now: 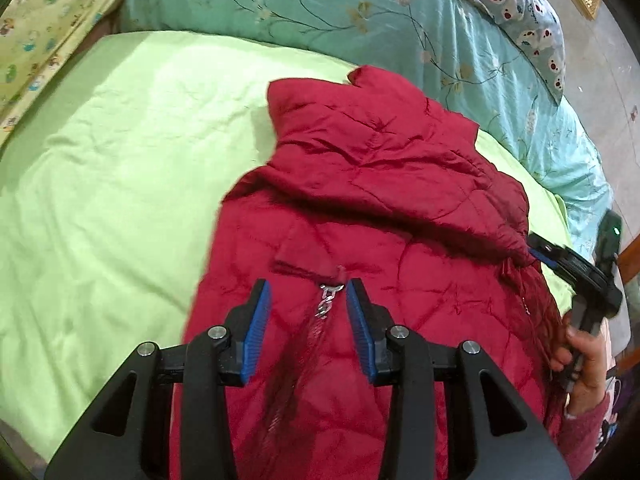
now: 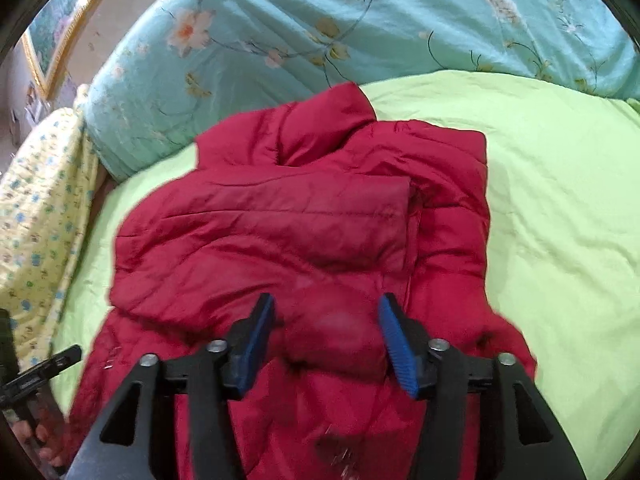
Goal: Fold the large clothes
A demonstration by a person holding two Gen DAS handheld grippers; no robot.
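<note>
Left wrist view first: the red puffer jacket [image 1: 360, 208] is lying on the light green bedsheet [image 1: 120, 152], collar at the far end, bottom part running toward the camera and under the left gripper [image 1: 308, 320]. Its jaws are spread wide with nothing between them, just hovering over the zipper pull [image 1: 326, 300] near the middle of the jacket front. Over on the right edge you can see the right gripper [image 1: 560, 256] at the jacket's right side, with the person's hand [image 1: 584, 360] on its handle; whether it's got fabric from this angle, can't tell. A teal floral quilt [image 1: 360, 12] is piled along the far side of the bed.

Right wrist view: same jacket [image 2: 304, 216], with a sleeve [image 2: 280, 216] already laid across the chest. The right gripper [image 2: 326, 340] has its jaws spread too, and a blurry puffy lump of red fabric sits between the pads, not pinched as far as I can see. The left gripper only peeks in at the near left.

Handling guess: it's light, soft and puffy, with a slick shell, so it'll spring back and slide. I'd grab at seams, the hem or the zipper edge rather than the fat quilted panels.

Containers: none here, nothing to report.
</note>
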